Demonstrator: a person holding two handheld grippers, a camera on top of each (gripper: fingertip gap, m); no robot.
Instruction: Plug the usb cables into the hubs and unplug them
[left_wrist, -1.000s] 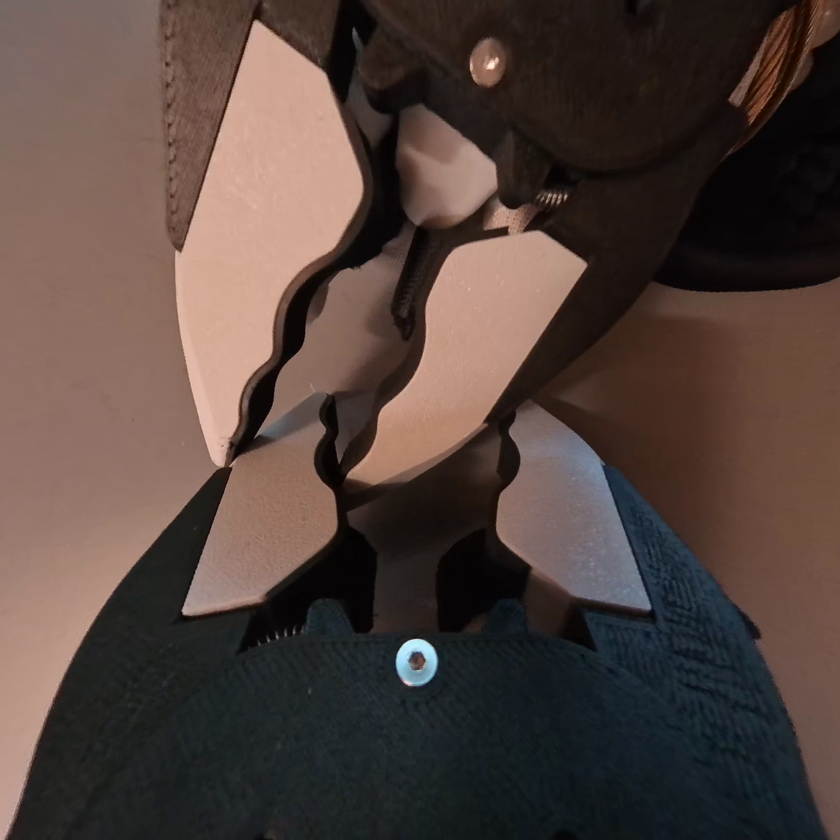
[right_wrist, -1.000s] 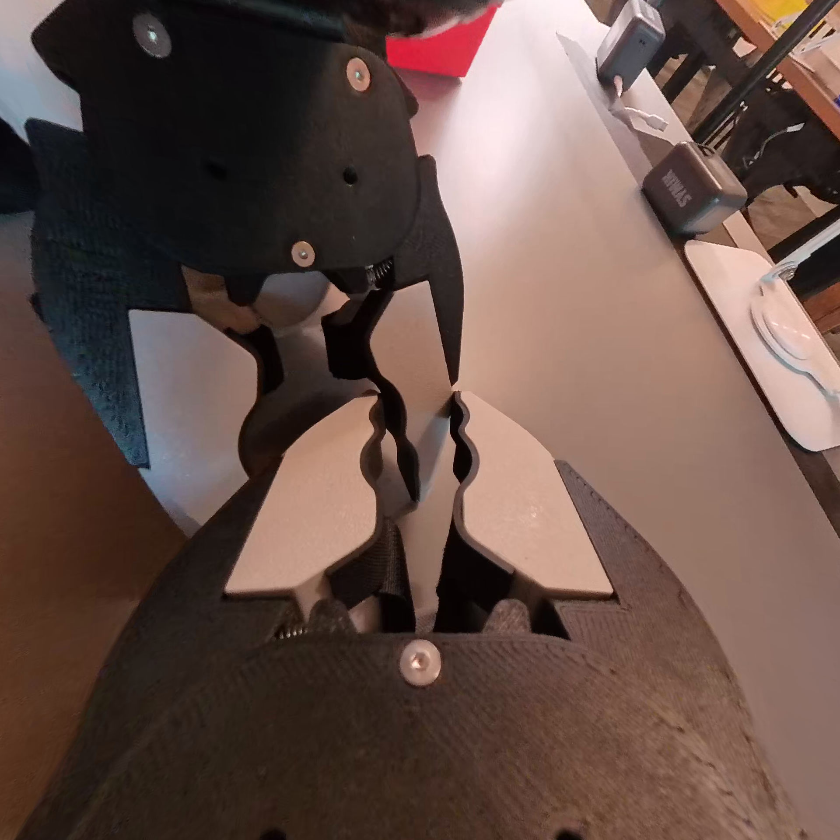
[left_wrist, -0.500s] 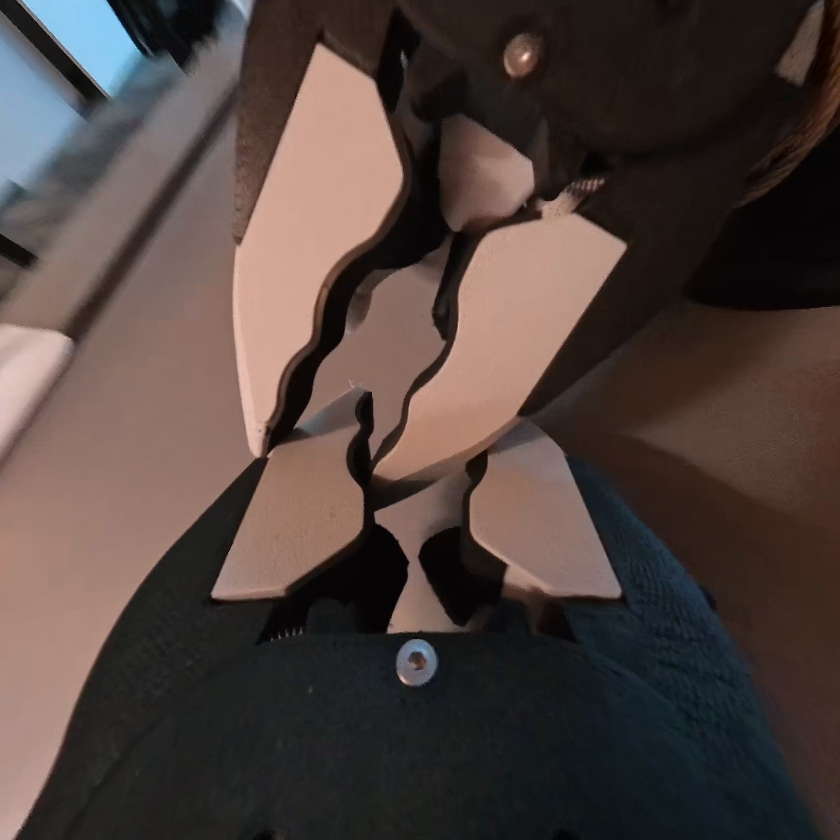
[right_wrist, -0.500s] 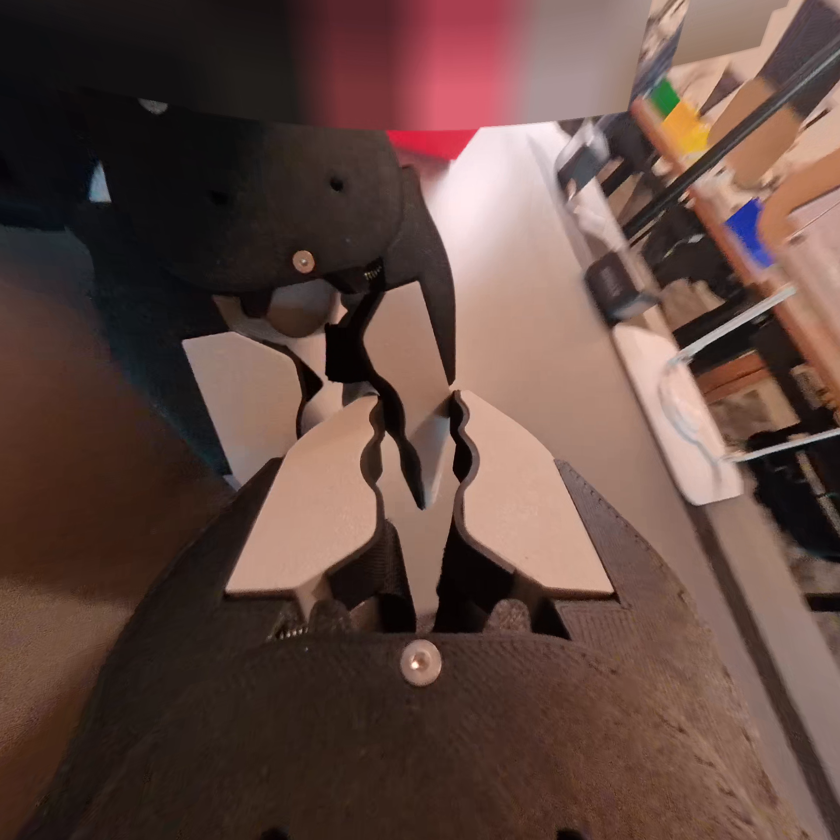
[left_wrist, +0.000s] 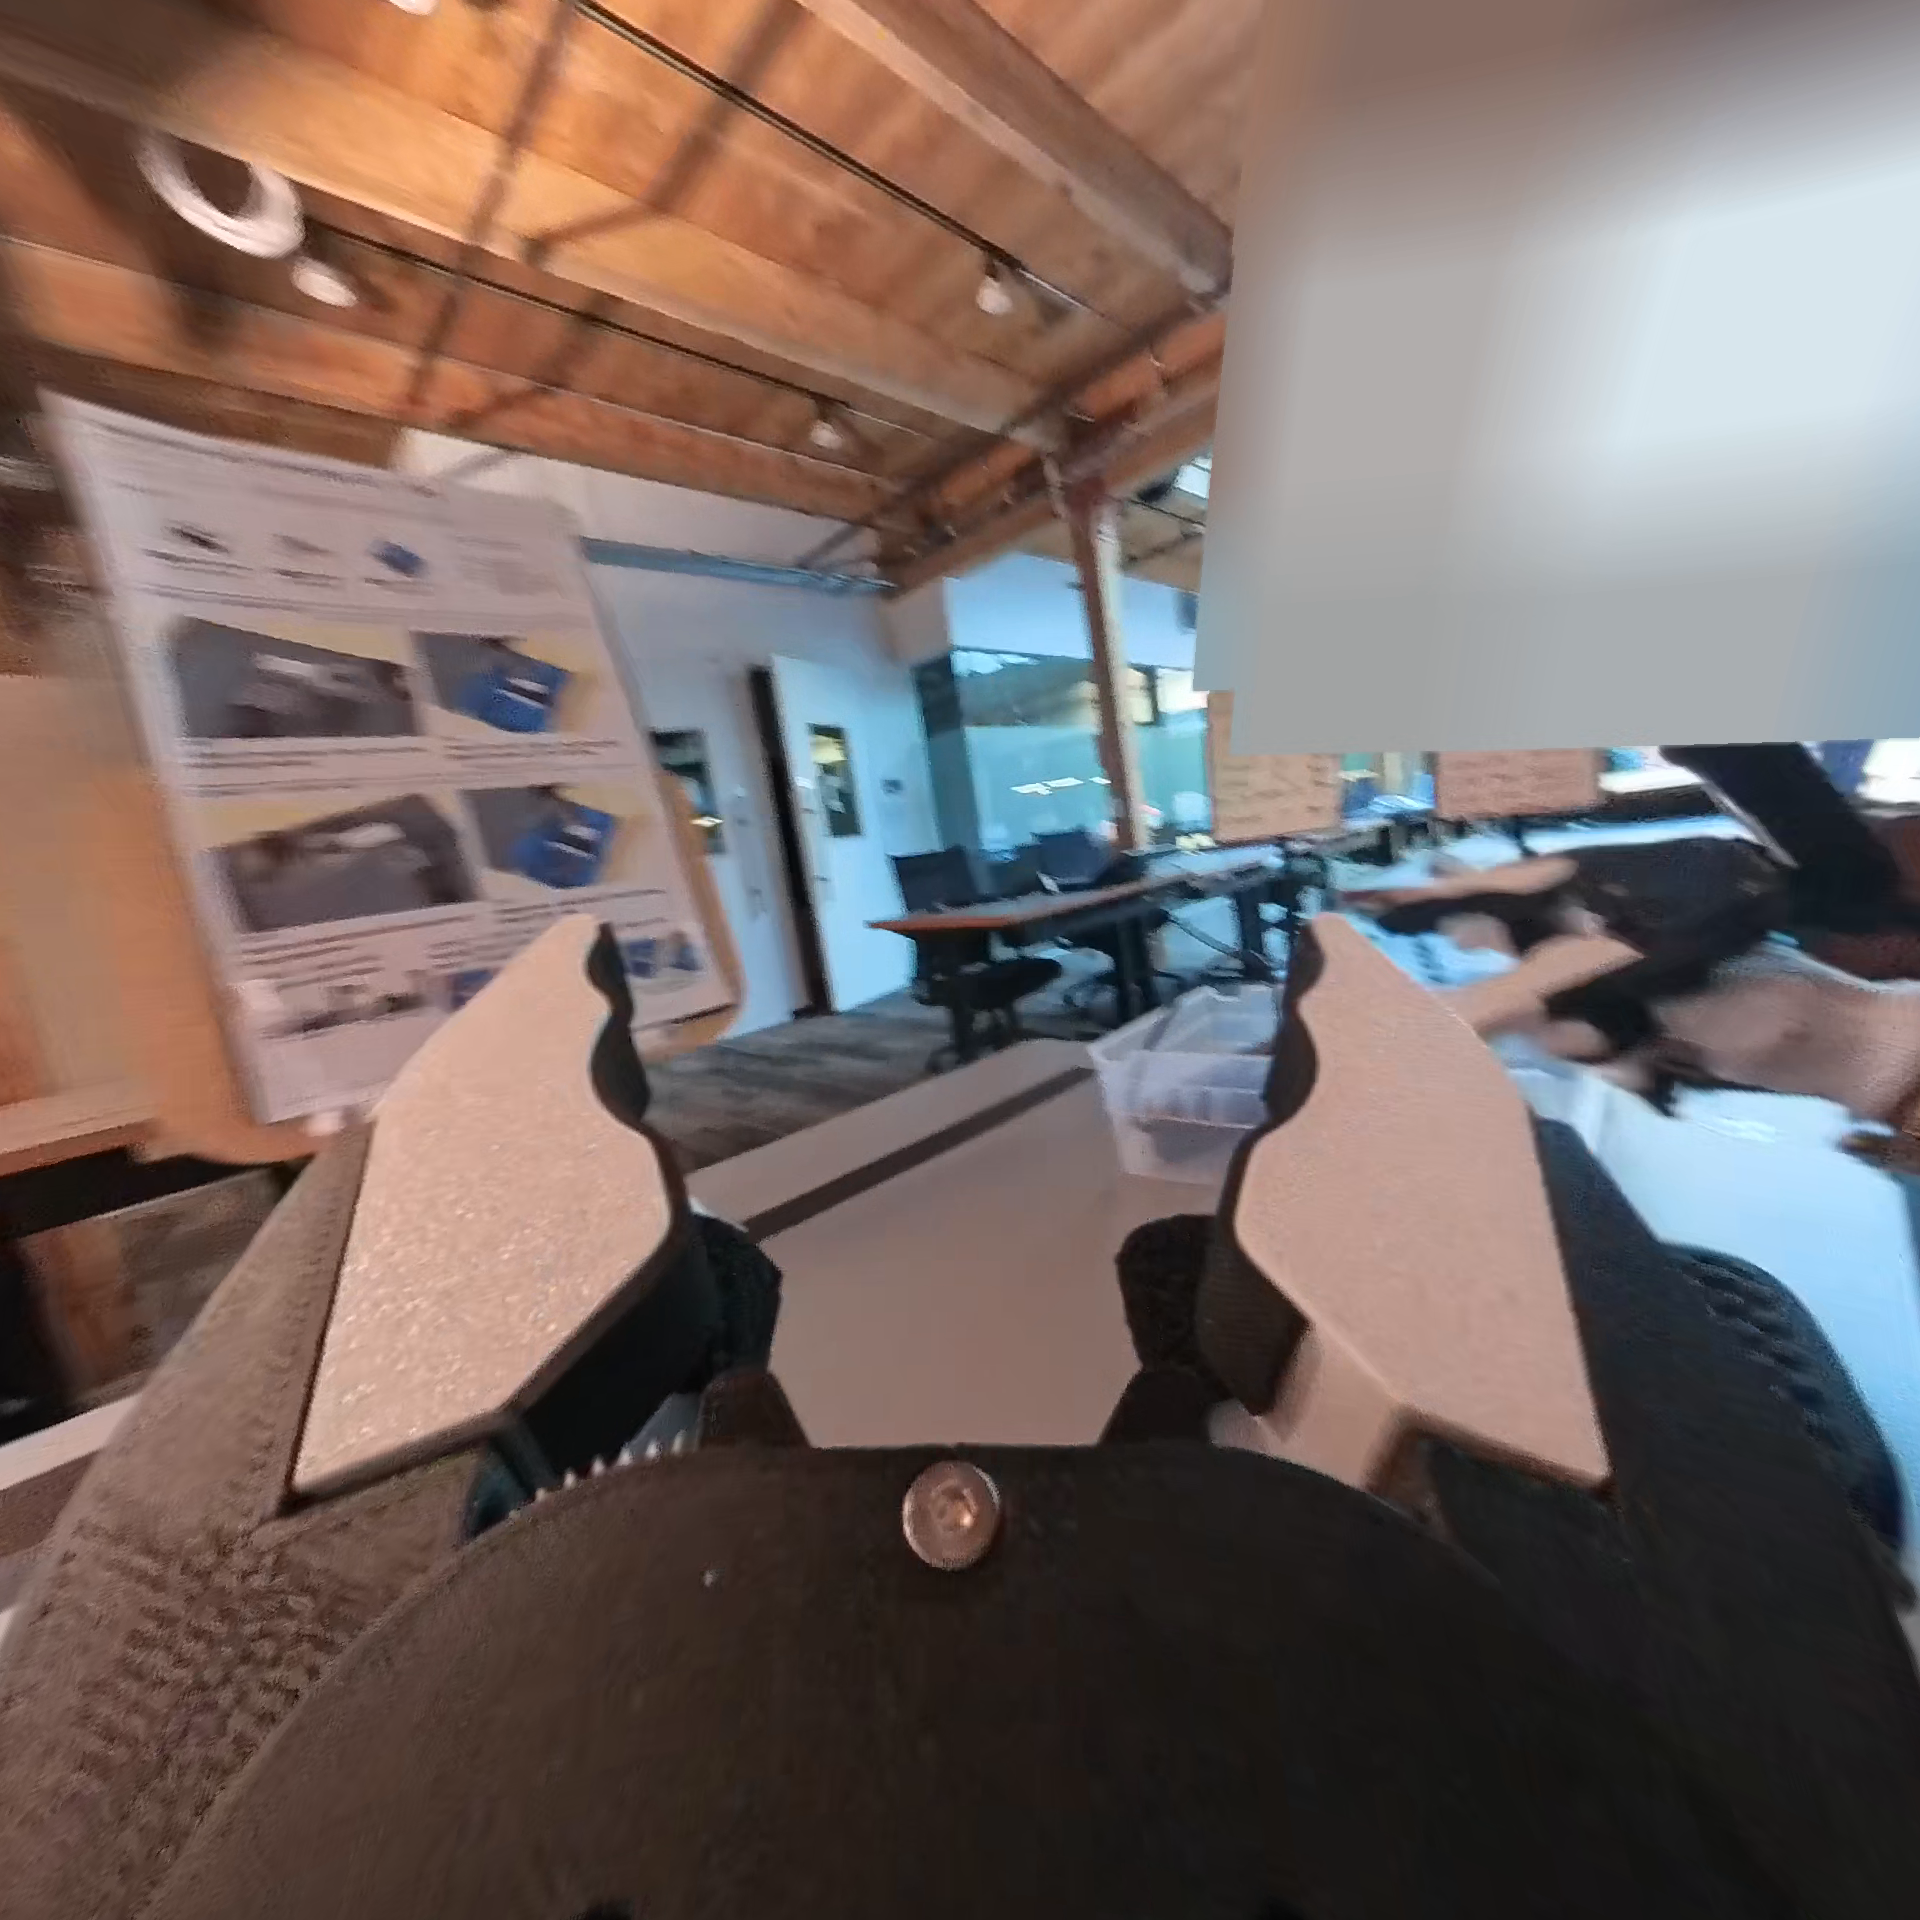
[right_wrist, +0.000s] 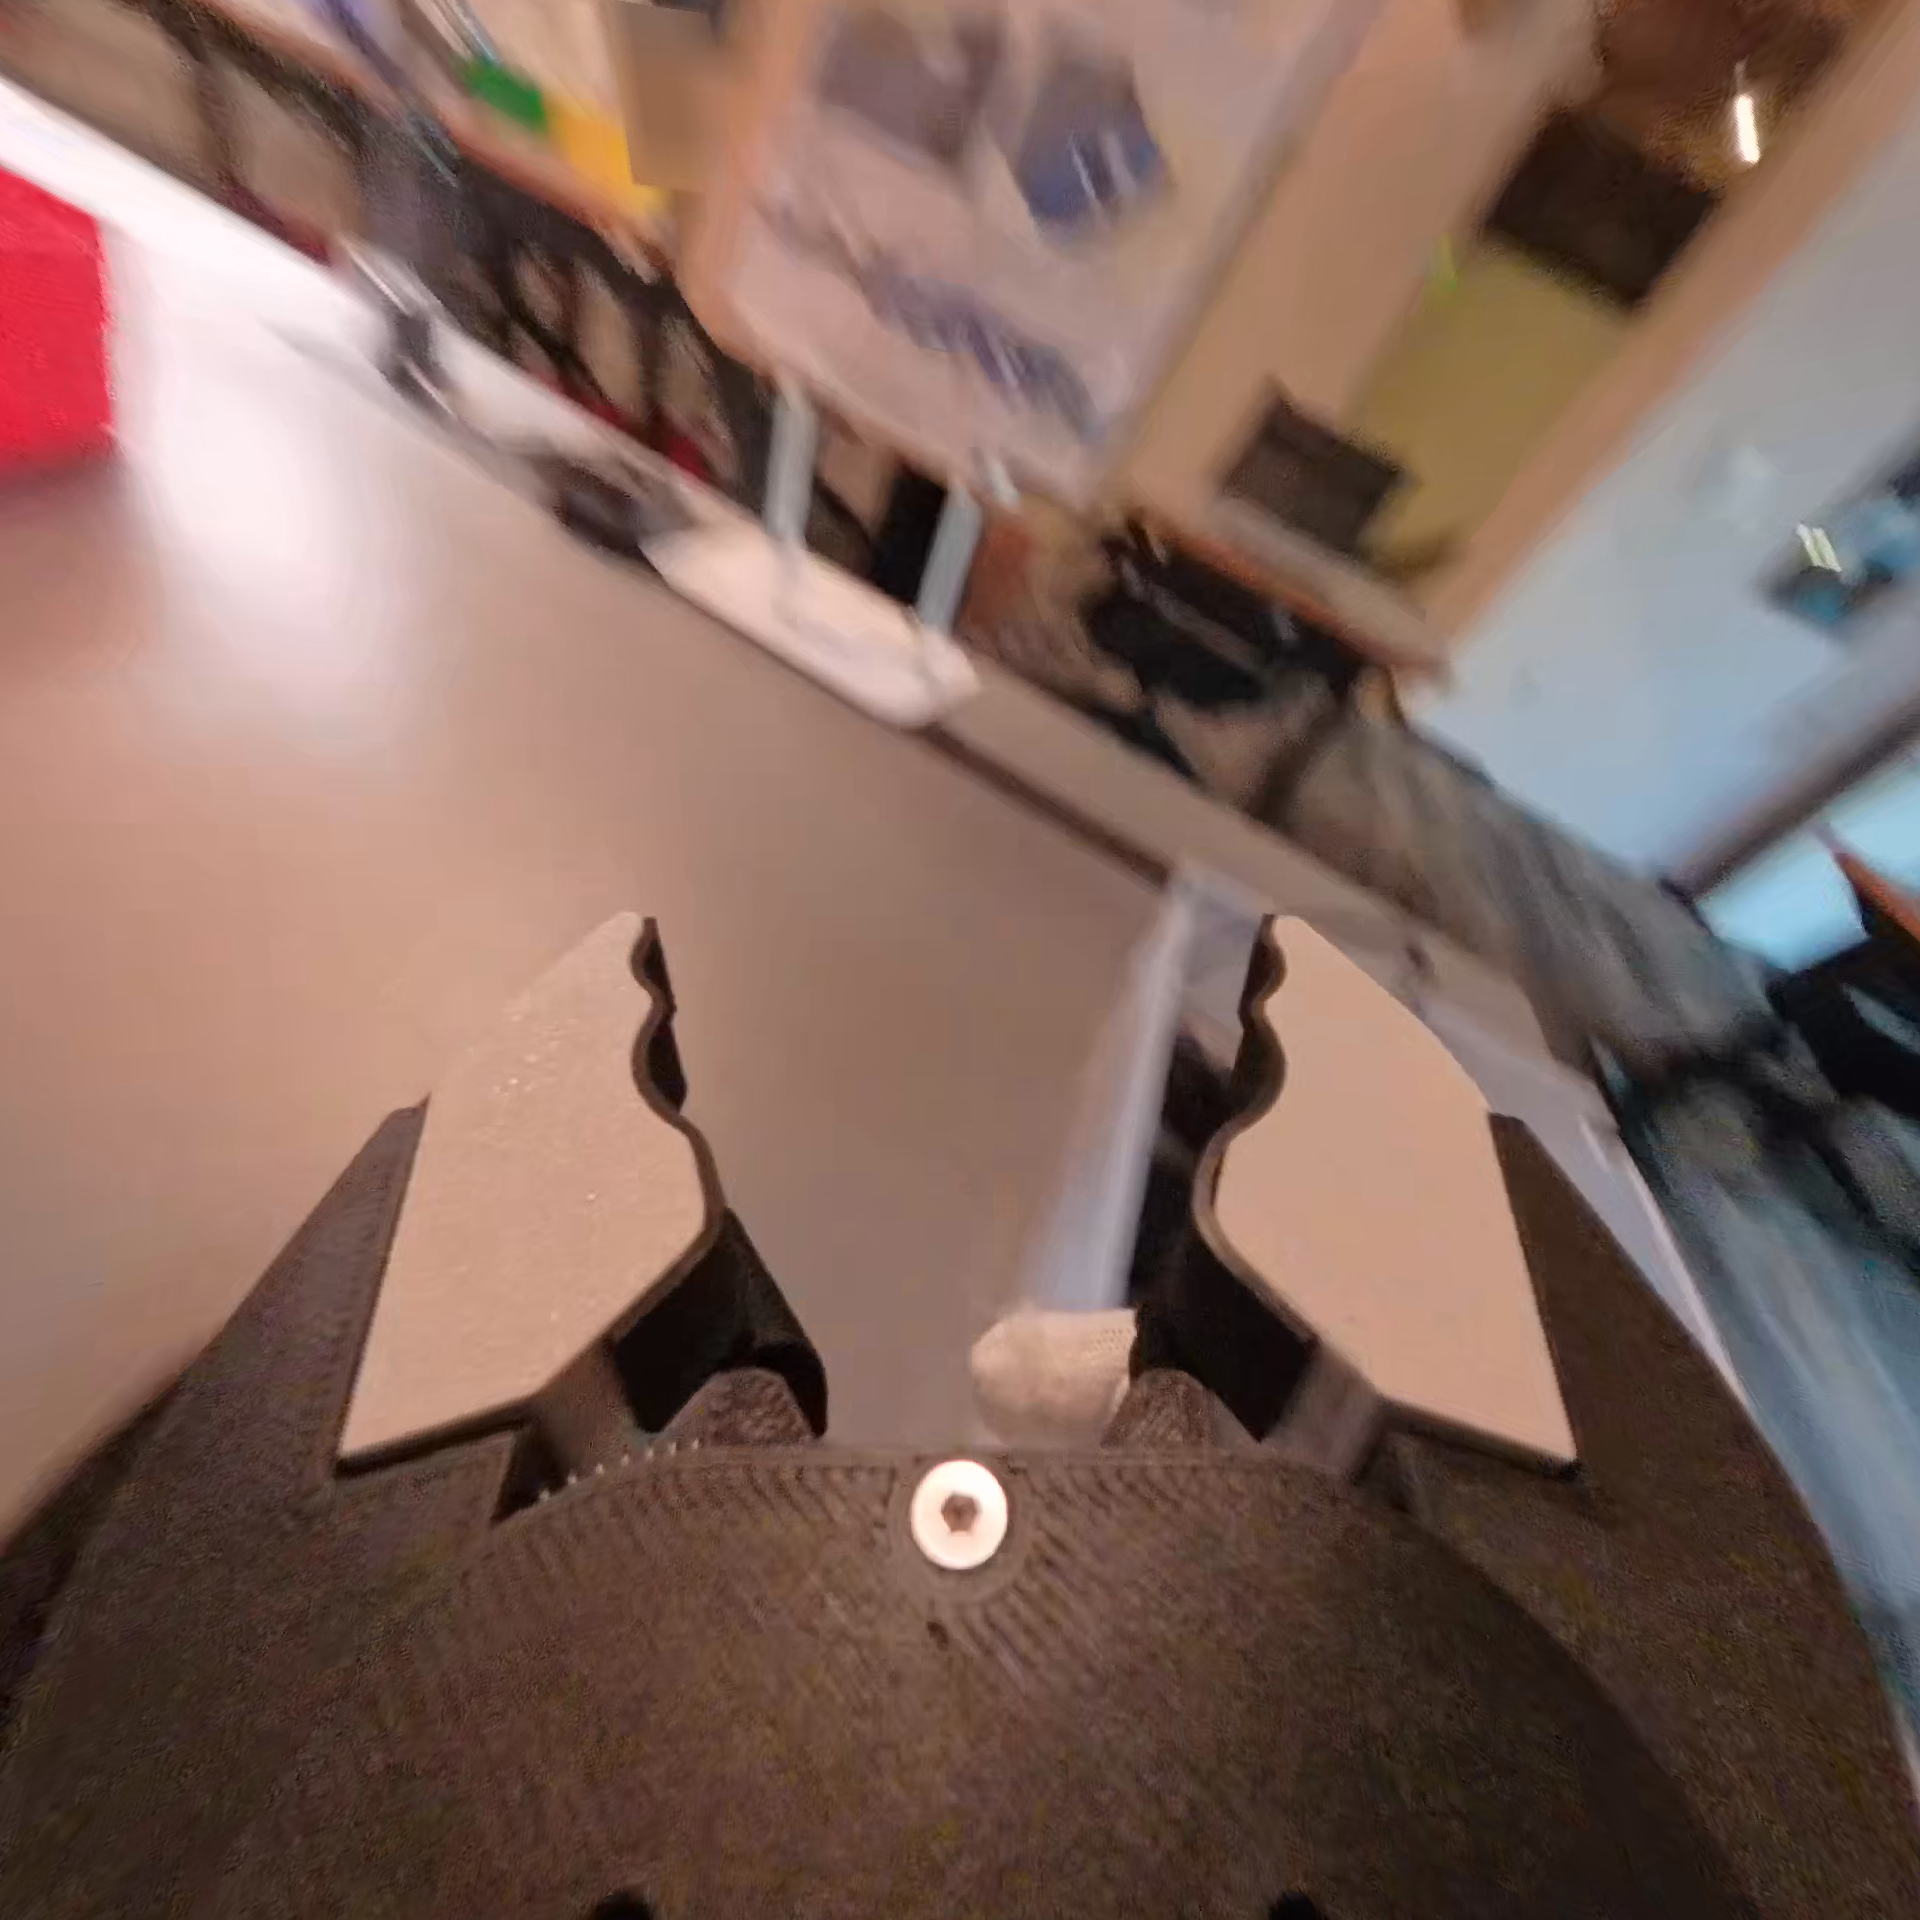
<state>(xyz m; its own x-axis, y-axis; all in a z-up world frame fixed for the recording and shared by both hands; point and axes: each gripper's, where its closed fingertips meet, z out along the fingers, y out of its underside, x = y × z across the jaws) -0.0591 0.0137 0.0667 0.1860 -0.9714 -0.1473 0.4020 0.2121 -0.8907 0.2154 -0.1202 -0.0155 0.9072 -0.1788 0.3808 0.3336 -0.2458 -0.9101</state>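
No USB cable or hub shows clearly in either view; both pictures are motion-blurred. My left gripper (left_wrist: 951, 940) is open and empty, raised and pointing across the room over a grey table (left_wrist: 935, 1247). My right gripper (right_wrist: 956, 935) is open and empty, tilted above the grey table (right_wrist: 416, 831). A small pale object (right_wrist: 1049, 1371) lies on the table close under the right gripper's base, beside a pale upright bar (right_wrist: 1132, 1091).
A clear plastic bin (left_wrist: 1184, 1081) stands on the table ahead of the left gripper, with a person's hand (left_wrist: 1683, 997) to its right. A poster board (left_wrist: 395, 748) stands at left. A red box (right_wrist: 47, 322) and a white pad (right_wrist: 821, 634) sit at the table's far side.
Both grippers faced each other, nearly shut with fingertips interleaved low over the table. They have since swung apart, lifted and opened wide; each has left the other's view.
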